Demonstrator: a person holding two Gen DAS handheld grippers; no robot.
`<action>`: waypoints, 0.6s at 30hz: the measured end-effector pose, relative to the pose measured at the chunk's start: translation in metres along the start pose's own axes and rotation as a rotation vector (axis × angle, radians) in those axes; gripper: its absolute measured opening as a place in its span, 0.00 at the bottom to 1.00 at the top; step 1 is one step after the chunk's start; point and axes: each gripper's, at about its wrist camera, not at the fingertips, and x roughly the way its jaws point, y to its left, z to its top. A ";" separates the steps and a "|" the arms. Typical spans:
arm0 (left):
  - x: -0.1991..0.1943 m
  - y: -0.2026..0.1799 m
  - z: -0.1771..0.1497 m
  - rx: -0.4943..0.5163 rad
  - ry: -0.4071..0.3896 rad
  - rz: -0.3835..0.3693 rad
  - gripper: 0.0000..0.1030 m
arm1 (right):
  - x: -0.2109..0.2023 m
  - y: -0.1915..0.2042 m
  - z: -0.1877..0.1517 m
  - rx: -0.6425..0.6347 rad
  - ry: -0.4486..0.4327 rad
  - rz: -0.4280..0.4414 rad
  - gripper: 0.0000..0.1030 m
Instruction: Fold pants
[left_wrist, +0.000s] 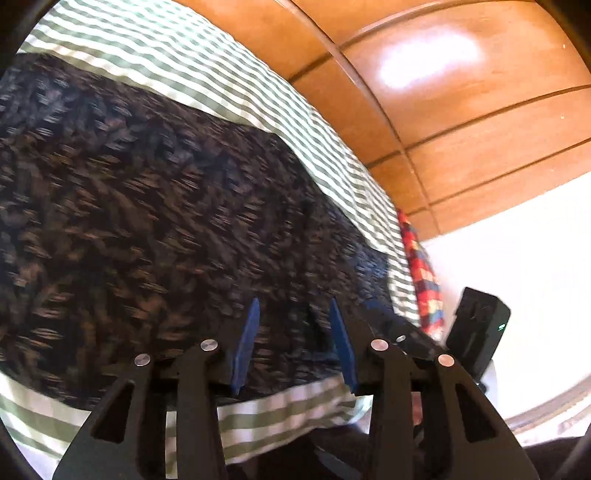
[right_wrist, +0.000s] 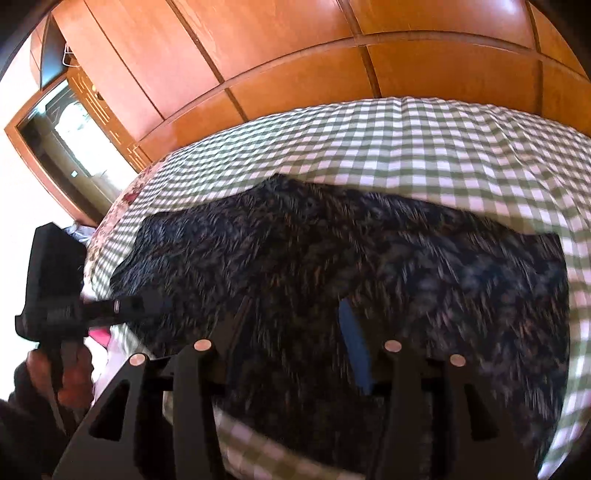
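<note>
The pants (left_wrist: 140, 206) are dark with a brown and grey leaf pattern and lie spread flat on a green-and-white checked bedsheet (left_wrist: 177, 62). In the right wrist view the pants (right_wrist: 369, 258) stretch across the whole bed. My left gripper (left_wrist: 295, 306) hovers over the pants' near edge, its blue fingers apart and empty. My right gripper (right_wrist: 295, 306) is also over the pants near the front edge, open and empty. The left gripper's body (right_wrist: 59, 284) and the hand holding it show at the left of the right wrist view.
A wooden wardrobe (right_wrist: 332, 48) stands behind the bed. A red checked cloth (left_wrist: 424, 273) lies at the bed's far end. The other gripper's black body (left_wrist: 476, 325) shows at the right. A doorway (right_wrist: 62, 140) is at the left.
</note>
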 end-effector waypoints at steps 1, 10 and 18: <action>0.005 -0.004 0.001 0.010 0.014 0.000 0.37 | -0.004 0.000 -0.005 0.000 0.002 -0.003 0.46; 0.050 -0.031 0.002 0.086 0.122 0.110 0.54 | -0.017 -0.003 -0.039 0.002 0.036 -0.006 0.46; 0.052 -0.056 -0.001 0.199 0.103 0.174 0.12 | -0.014 -0.006 -0.046 0.004 0.044 -0.018 0.45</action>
